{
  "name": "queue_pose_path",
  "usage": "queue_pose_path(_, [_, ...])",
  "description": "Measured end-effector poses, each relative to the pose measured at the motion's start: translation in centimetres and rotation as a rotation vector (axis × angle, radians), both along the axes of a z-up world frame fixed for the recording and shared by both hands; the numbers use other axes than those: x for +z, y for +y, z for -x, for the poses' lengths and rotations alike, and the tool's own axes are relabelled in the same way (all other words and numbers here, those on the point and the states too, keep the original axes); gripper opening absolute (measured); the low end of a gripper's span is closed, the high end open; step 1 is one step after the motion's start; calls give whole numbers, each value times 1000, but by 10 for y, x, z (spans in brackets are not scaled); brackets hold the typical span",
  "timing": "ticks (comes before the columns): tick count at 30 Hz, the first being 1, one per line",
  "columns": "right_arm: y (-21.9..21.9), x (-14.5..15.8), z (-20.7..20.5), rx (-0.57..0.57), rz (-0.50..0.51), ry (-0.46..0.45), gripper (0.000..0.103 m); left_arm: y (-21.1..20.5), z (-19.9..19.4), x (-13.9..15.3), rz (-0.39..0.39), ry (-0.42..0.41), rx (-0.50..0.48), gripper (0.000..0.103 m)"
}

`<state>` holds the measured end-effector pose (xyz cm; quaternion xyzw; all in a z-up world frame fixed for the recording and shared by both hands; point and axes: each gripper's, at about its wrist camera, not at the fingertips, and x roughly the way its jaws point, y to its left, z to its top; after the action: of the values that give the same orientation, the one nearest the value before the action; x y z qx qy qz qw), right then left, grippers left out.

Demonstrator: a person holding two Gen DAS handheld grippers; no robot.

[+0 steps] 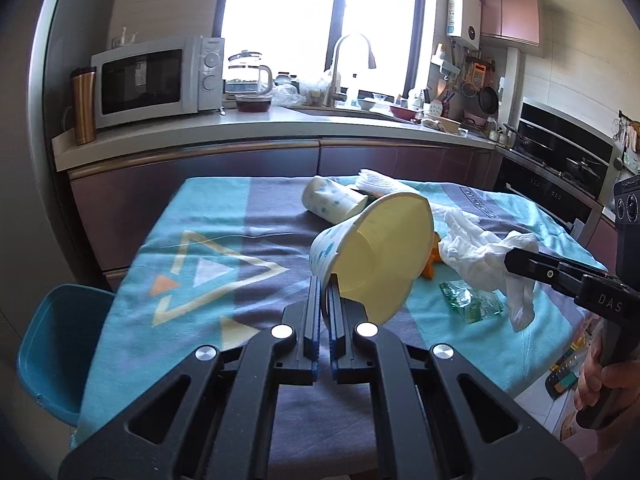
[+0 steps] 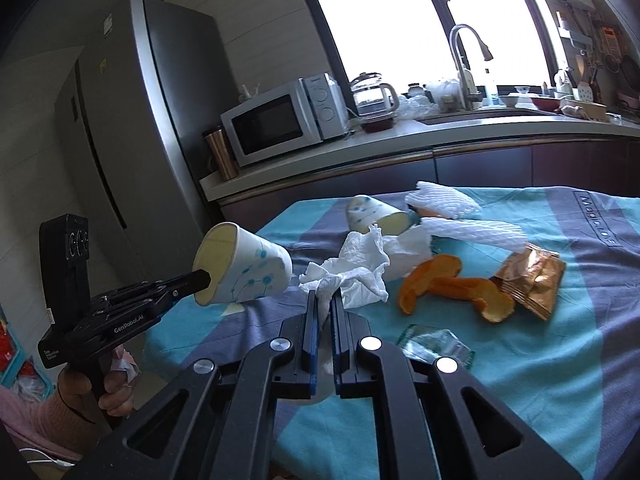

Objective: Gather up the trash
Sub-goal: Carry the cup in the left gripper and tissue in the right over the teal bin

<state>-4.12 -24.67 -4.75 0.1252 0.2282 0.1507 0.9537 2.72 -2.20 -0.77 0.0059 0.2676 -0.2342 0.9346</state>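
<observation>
Kitchen counters with a microwave (image 1: 156, 80) and a bright window lie beyond the desk (image 1: 132, 216), which wears a teal and grey cloth printed with triangles and, at its far right corner, the word "Magic". My left hand-held gripper (image 1: 325, 286) is pinched narrow on the rim of a paper cup (image 1: 372, 252), white with blue dots; the cup is lifted off the cloth, its long axis tilted, base toward 10 o'clock and open mouth toward 4 o'clock in my left view. My right hand-held gripper (image 2: 325, 300) is clamped on a crumpled white tissue (image 2: 352, 276), which hangs loose from its tips. I read "GenRobot.AI" on the left tool's side and "DAS" on the right one's. On the cloth I count a second paper cup (image 2: 374, 216) lying on its side at 12 o'clock, two pieces of orange peel (image 2: 452, 284), two white foam sleeves (image 2: 444, 200), one gold wrapper (image 2: 532, 280) and one clear green wrapper (image 2: 436, 344).
</observation>
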Motion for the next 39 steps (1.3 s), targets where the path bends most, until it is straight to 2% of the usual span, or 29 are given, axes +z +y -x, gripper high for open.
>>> queue_pose_path(8, [69,16,-39,225,24,-9,5,87,3,18,-26,-54,221,4])
queue_pose_path(14, [127,24,-68,380,45,-2,5,154,-3,21,-51,-51,379,4])
queue_pose_path(19, [171,26,-93,486,48,25,5,199,-11,12,-83,-30,477,4])
queue_pose_path(25, [216,22,-122,566,60,65,5,232,-20,-3,-123,-4,551,4])
queue_pose_path(39, [285,-7,-177,632,72,201,5,252,-50,-42,-181,92,596,4])
